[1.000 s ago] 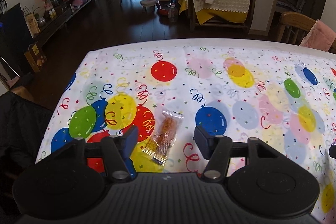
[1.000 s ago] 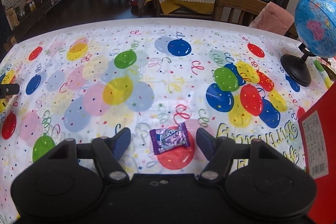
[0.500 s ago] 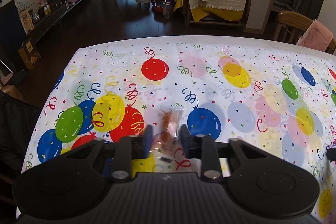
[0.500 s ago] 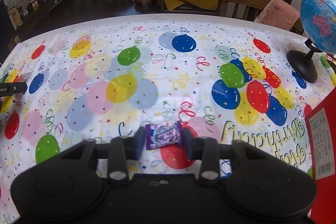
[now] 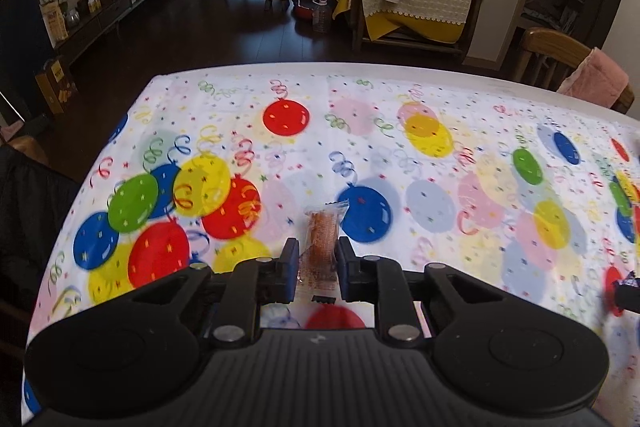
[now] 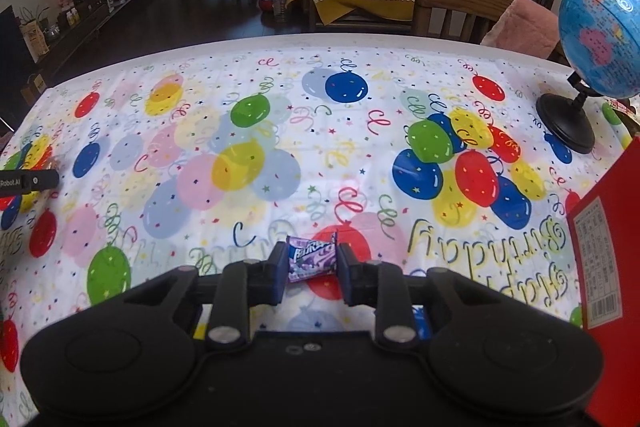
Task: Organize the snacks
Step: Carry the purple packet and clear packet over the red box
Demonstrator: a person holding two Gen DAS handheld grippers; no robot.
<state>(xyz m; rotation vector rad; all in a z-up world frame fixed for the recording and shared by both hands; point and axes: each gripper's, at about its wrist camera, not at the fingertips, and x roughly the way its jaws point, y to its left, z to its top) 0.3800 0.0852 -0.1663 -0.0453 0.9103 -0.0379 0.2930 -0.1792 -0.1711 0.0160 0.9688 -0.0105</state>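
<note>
In the left wrist view a clear packet with an orange snack [image 5: 322,223] lies lengthwise between my left gripper's [image 5: 317,247] jaws. They are still closing, and both pads press on its sides. The right wrist view shows a small purple candy packet [image 6: 311,261] caught crosswise in my right gripper [image 6: 312,251], whose jaws are also closing with the pads against its two ends. Both packets are low over the balloon-print tablecloth [image 5: 400,99]; whether they still touch it I cannot tell.
A blue globe [image 6: 596,39] on a black stand sits at the table's far right. A red box [image 6: 608,267] stands at the right edge of the right wrist view. A wooden chair [image 6: 460,3] with a pink cushion is behind the far table edge.
Both grippers have gone from wide open to pressed on their packets. The orange snack has been squeezed from slanted to straight between the left pads. Neither hand has shifted much.
</note>
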